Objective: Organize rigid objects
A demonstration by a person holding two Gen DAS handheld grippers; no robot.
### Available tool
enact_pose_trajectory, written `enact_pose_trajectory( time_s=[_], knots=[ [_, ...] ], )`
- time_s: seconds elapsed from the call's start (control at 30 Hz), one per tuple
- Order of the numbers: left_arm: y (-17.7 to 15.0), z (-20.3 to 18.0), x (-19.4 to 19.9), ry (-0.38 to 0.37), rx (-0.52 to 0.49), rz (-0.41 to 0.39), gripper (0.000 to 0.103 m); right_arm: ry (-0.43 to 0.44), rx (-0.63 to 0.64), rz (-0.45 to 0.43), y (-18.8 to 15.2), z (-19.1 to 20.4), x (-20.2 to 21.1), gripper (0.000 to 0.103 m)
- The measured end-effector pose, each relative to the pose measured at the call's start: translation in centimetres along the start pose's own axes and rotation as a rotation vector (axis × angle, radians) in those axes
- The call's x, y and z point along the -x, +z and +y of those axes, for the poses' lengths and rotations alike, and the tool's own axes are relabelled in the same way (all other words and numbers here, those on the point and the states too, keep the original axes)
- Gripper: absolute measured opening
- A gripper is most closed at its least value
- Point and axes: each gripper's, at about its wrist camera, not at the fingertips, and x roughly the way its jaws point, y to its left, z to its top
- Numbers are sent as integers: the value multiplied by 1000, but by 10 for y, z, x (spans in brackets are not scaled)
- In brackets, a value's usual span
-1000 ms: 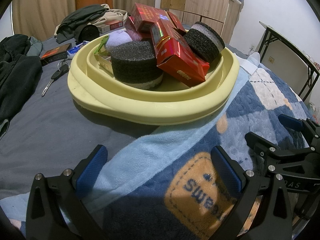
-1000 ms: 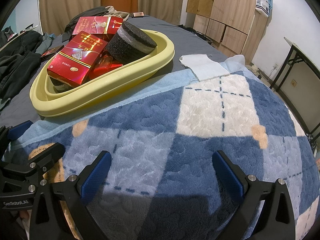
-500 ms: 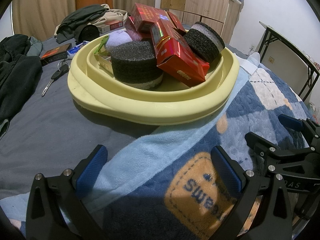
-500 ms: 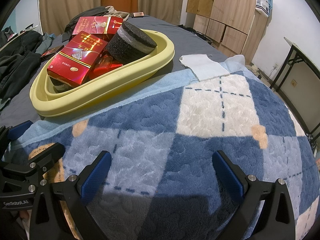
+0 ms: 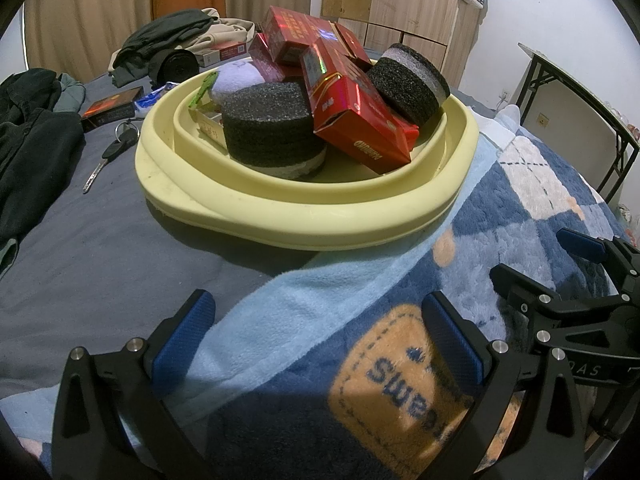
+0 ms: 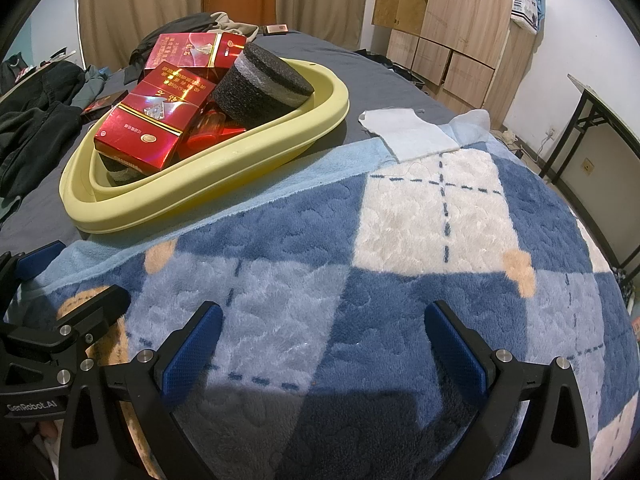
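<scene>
Several red boxes point(image 5: 356, 132) and two black foam discs point(image 5: 272, 124) lie piled in a yellow basin point(image 5: 304, 216) on the bed, its near rim over the edge of a blue checked blanket point(image 6: 420, 240). Both the left gripper point(image 5: 316, 328) and right gripper point(image 6: 320, 336) hover over the blanket, fingers wide and empty. Keys point(image 5: 112, 152) lie beside the basin.

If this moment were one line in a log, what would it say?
left gripper: open, empty | right gripper: open, empty | yellow basin: holds red boxes, foam discs | both over blanket
</scene>
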Motion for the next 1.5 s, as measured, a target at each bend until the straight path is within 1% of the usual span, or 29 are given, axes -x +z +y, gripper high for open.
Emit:
enact_pose_trajectory(
  time_s=[1.5],
  knots=[
    [3,0,1,0,-1,4,103,0,0,0,0,0,0,103]
  ],
)
